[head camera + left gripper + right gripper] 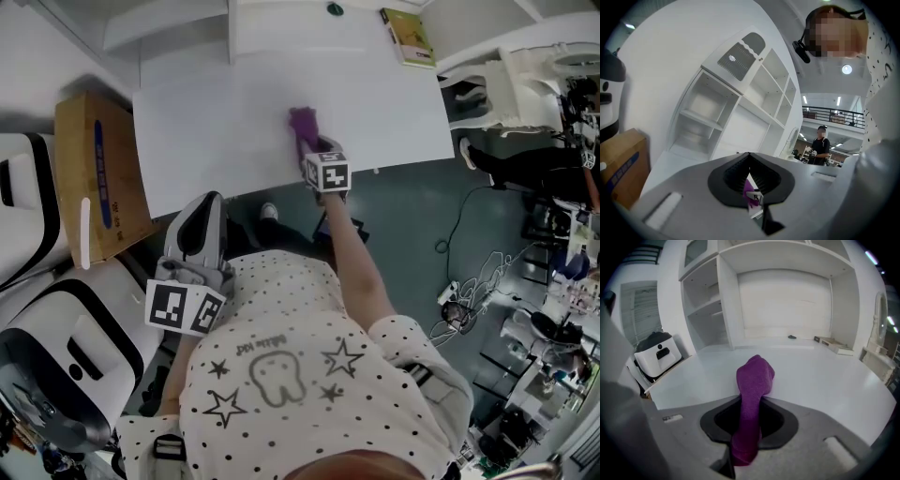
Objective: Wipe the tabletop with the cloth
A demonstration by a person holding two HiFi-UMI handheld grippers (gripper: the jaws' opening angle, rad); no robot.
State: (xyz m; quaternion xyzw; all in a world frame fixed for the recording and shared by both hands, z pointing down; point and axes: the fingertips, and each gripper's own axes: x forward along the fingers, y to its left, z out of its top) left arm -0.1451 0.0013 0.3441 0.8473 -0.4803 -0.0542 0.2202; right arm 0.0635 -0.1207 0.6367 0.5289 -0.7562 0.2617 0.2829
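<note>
A purple cloth lies bunched on the white tabletop, near its front edge. My right gripper is shut on the cloth's near end, its marker cube just off the table edge. In the right gripper view the cloth runs up out of the right gripper and its far end rests on the tabletop. My left gripper is held back near the person's body, below the table's front edge. In its own view the left gripper is shut with nothing held.
A cardboard box stands left of the table, with white machines below it. A book and a small dark object lie at the table's far edge. White shelves rise behind the table. Chairs and cables are to the right.
</note>
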